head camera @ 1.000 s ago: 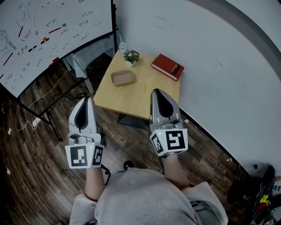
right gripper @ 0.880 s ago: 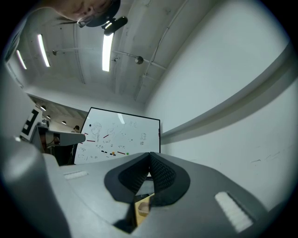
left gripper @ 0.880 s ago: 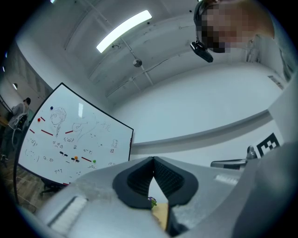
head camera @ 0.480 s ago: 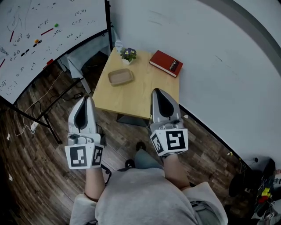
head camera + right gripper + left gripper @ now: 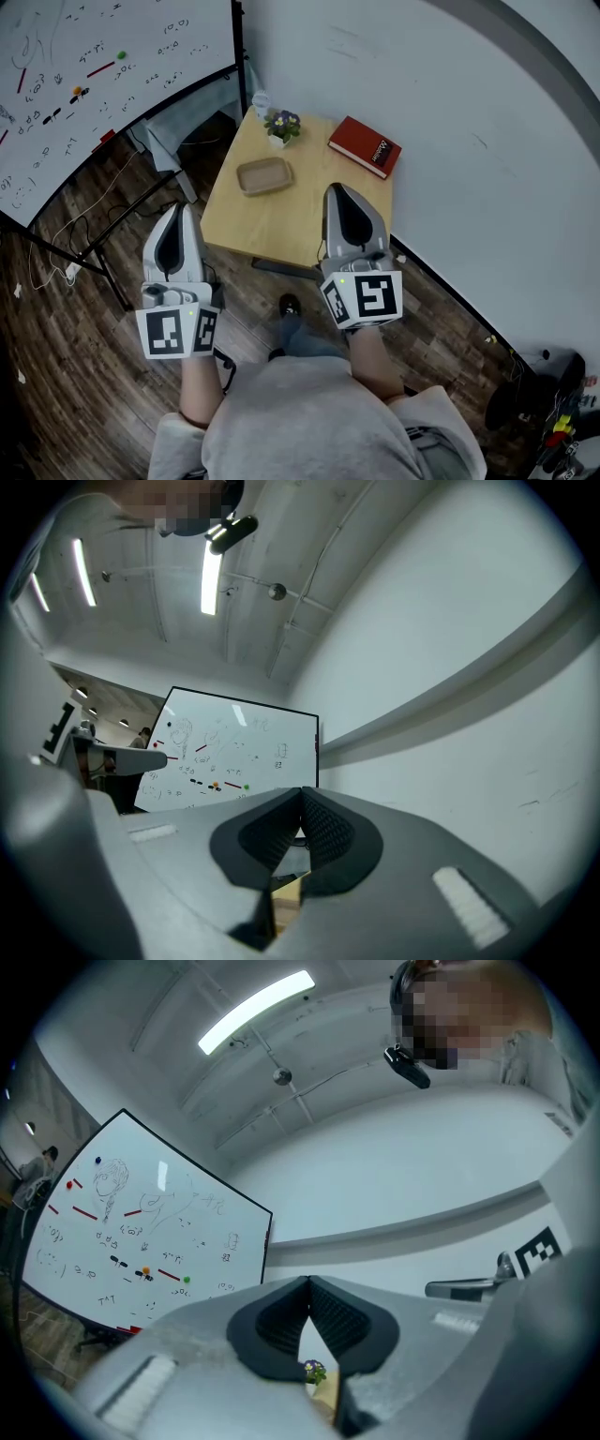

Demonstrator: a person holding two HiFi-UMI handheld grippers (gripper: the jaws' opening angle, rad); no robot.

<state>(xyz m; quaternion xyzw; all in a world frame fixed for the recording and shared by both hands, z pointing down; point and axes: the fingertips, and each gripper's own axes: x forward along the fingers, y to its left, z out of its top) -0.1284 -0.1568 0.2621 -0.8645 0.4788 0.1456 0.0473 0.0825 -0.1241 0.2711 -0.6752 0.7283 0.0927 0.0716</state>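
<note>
Both hand-held grippers, left (image 5: 177, 210) and right (image 5: 339, 191), are closed and empty at the tabletop's (image 5: 291, 216) near edge. Advanced like this, they would probably shove the tray (image 5: 263, 175) at its centre.

Left tongs (image 5: 307, 1282), tips together and empty, small flowering plant (image 5: 313, 1371) beyond, whiteboard (image 5: 141, 1241) at left

The person's shoe (image 5: 289, 305) has stepped toward 12 o'clock and now lies just short of the desk (image 5: 281, 220). The desk has drawn nearer in the head view, so the right tongs (image 5: 339, 189) overlap more of its near edge.
</note>
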